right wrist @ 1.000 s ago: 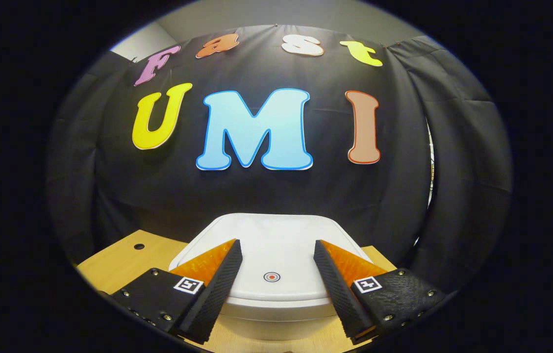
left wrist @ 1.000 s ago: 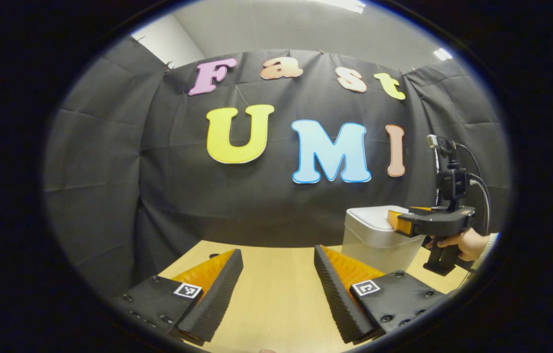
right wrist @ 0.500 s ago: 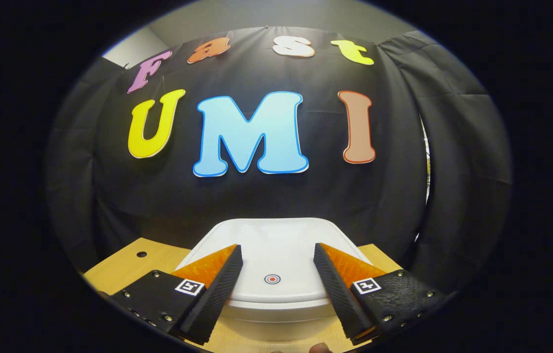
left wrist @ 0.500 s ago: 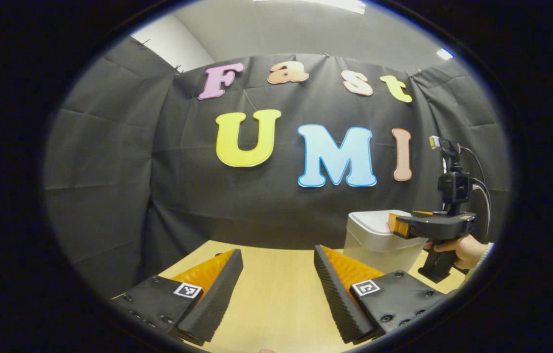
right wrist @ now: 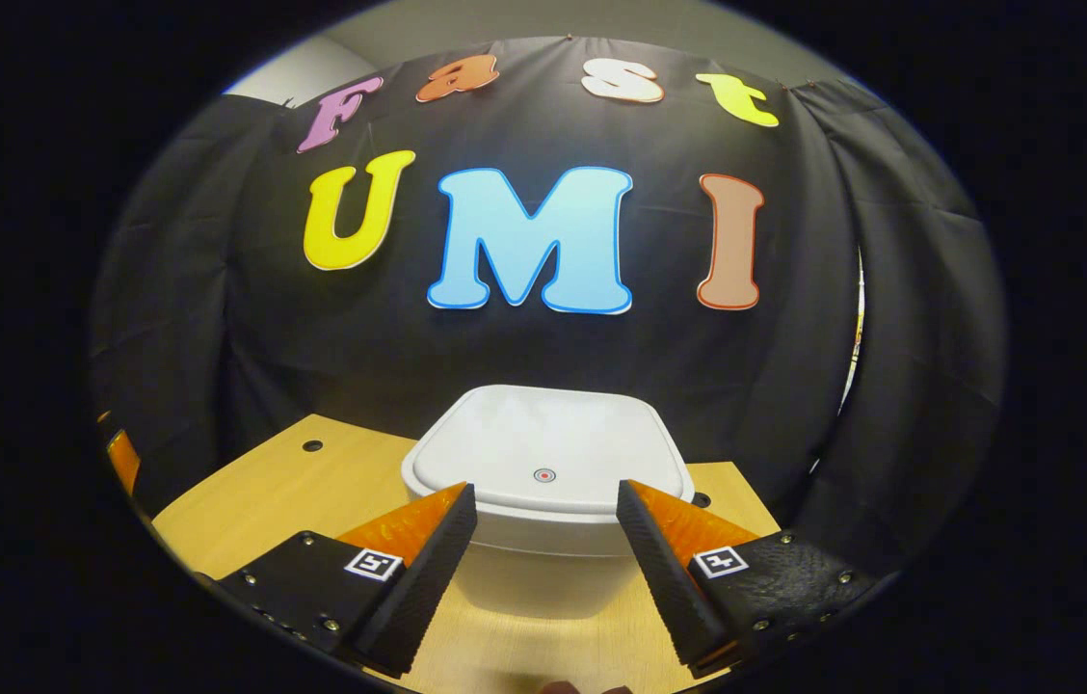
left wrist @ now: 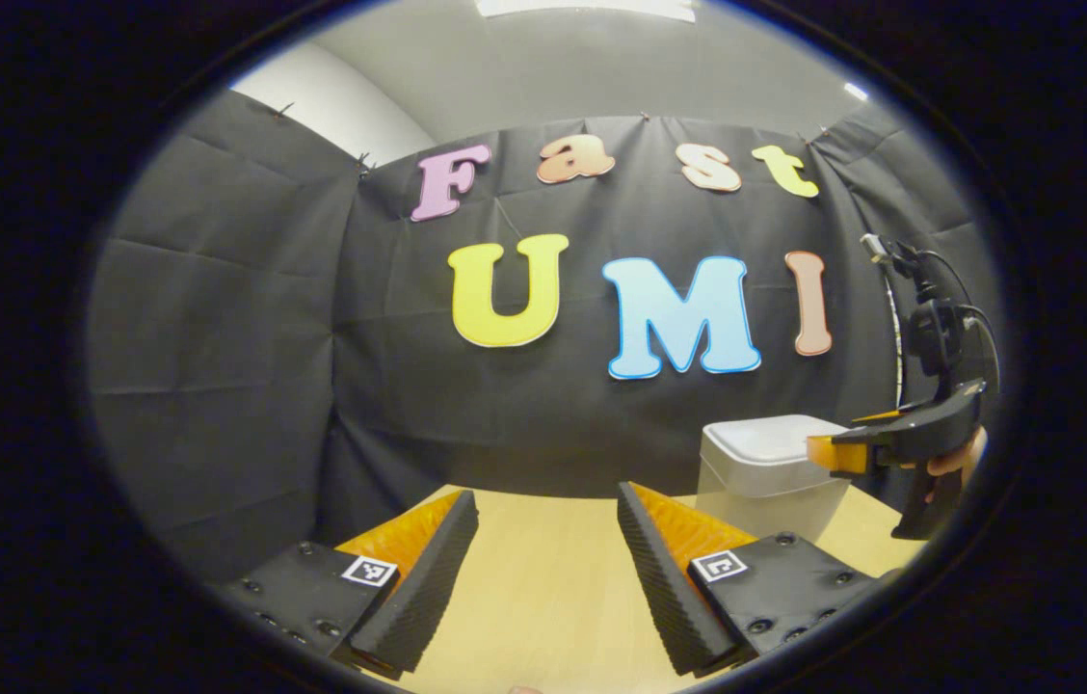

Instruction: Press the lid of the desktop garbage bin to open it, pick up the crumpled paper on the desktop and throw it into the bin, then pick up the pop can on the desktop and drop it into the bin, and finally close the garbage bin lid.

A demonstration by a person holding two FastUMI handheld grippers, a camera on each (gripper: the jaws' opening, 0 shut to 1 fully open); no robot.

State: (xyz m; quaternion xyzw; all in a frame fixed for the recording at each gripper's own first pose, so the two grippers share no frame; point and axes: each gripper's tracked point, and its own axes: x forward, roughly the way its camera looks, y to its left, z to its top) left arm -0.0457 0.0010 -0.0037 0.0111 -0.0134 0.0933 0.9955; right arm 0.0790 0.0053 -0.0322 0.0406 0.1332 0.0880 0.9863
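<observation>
Your left tongs [left wrist: 546,501] stand apart over bare worktop [left wrist: 543,598], holding nothing. Your right tongs [right wrist: 545,496] are likewise spread and empty, just in front of the garbage bin [right wrist: 548,540], whose lower front they cover. Its lid [right wrist: 548,448] lies flat and shut, a small round mark near its front edge. The bin sits toward the worktop's back edge, by the black cloth wall [right wrist: 543,357]. In the left gripper view your hand [left wrist: 958,461] is half cut off.

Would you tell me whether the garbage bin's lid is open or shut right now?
Shut: the lid lies flat on the garbage bin, its rim seated all round.
</observation>
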